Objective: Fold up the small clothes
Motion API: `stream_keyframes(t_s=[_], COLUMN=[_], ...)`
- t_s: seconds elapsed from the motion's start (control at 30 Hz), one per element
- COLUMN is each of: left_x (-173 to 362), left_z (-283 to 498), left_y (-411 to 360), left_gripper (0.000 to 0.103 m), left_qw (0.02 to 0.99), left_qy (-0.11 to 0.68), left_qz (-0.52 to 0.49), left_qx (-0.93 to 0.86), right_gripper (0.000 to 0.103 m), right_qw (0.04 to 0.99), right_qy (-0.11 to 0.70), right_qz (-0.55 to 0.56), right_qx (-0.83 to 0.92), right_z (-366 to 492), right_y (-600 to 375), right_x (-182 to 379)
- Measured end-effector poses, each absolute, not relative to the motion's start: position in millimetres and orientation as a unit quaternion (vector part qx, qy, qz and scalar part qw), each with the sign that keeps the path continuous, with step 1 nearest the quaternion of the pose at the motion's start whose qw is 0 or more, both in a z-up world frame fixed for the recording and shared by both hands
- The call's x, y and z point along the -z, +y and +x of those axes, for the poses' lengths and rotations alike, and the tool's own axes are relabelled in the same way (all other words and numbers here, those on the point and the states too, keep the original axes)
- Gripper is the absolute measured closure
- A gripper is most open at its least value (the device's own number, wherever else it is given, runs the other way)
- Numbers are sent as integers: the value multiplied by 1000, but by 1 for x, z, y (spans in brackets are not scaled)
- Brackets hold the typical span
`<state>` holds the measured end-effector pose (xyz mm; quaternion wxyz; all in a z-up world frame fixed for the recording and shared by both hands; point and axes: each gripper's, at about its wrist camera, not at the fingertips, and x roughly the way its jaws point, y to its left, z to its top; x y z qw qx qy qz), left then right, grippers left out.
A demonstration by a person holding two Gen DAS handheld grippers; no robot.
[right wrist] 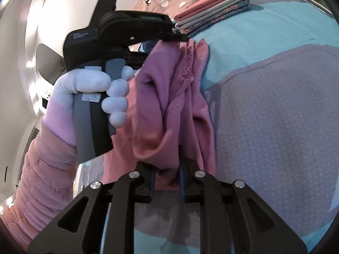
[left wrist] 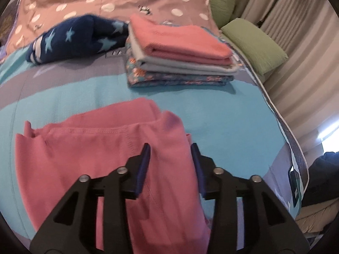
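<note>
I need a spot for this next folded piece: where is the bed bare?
Free: the turquoise bedspread between the pink garment and the folded stack, and right of the garment. Crowded: beside the stack, where the navy star-print garment lies.

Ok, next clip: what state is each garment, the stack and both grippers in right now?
pink garment: partly folded, rumpled, lying on the bed
folded stack: three pieces, neat, pink on top
navy star garment: unfolded, bunched up
left gripper: open, pink cloth between the jaws
right gripper: slightly open, pink cloth's edge between the jaws
</note>
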<state>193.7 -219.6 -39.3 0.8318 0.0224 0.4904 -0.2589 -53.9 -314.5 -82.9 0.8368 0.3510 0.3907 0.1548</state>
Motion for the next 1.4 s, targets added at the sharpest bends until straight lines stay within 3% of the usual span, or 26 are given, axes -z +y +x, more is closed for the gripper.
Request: stream_keyframes(t_s=[0.17, 0.6, 0.73, 0.93, 1.0, 1.03, 1.07, 1.17, 1.4], left_x=[16, 26, 36, 53, 63, 68, 72, 76, 75], left_z=[167, 74, 40, 4, 0, 1, 2, 3, 1], left_y=[-214, -84, -56, -39, -39, -37, -35, -28, -21], left_gripper=[44, 34, 33, 29, 29, 28, 26, 25, 25], left_qw=[859, 892, 891, 888, 889, 888, 888, 889, 888], left_qy=[431, 393, 396, 398, 400, 403, 408, 411, 411], left_qz=[80, 76, 83, 88, 100, 96, 91, 72, 50], left_qx=[264, 210, 203, 213, 201, 198, 192, 189, 198], right_gripper=[80, 80, 69, 69, 76, 94, 98, 101, 98], right_qw=[836, 861, 892, 903, 902, 894, 883, 838, 872], right_qy=[389, 376, 362, 352, 362, 386, 402, 406, 376], right_qz=[354, 307, 239, 206, 201, 213, 234, 354, 298], right_qx=[-159, -152, -122, -134, -119, -86, -66, -85, -92], right_z=[-62, -81, -80, -62, -54, -48, -44, -45, -52], right_y=[-321, -322, -313, -303, -300, -307, -316, -351, -345], right_x=[85, 73, 56, 44, 49, 60, 70, 97, 72])
